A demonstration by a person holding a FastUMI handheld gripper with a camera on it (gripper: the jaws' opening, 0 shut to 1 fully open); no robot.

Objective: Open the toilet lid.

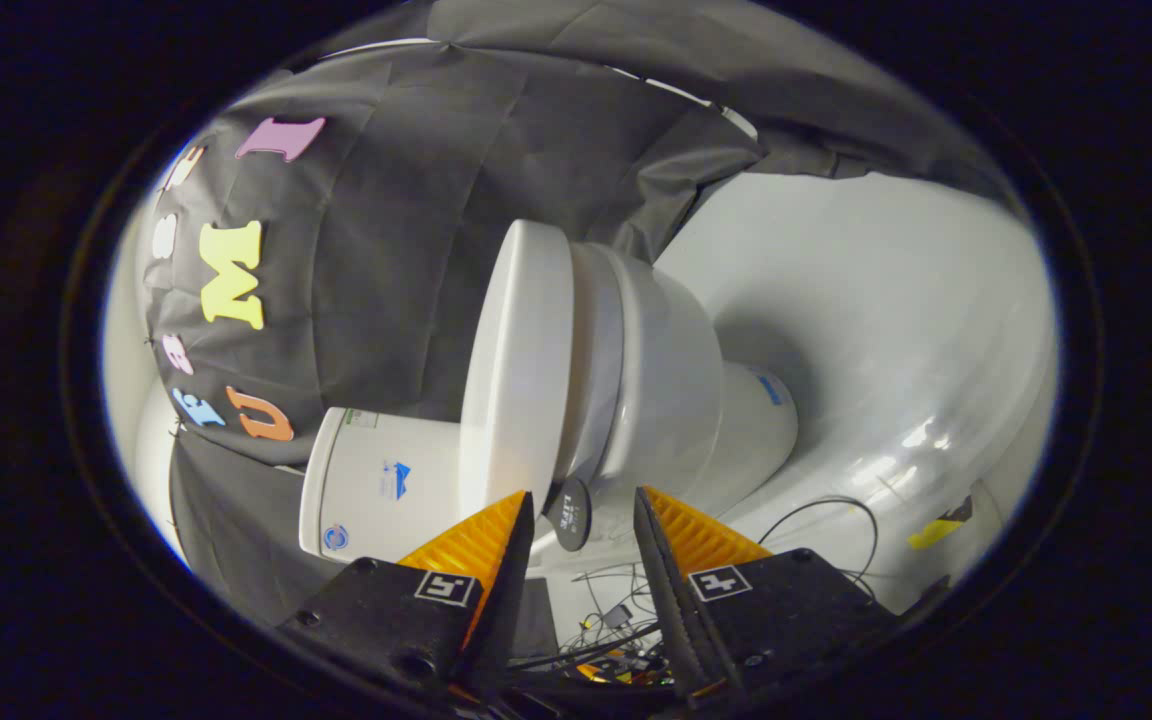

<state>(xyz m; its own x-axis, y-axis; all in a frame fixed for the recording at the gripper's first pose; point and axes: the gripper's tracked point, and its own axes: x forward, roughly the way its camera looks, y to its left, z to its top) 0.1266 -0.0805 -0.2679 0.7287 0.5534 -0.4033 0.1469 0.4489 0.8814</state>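
Just ahead of the jaws (584, 510), toward 11 o'clock: toilet lid (518, 365), closed against the bowl (666, 380), tank (376, 485) at 9 o'clock. Jaws spread wide, holding nothing.

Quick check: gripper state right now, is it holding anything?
Gripper: open, holding nothing; fingers apart just short of the closed toilet lid.
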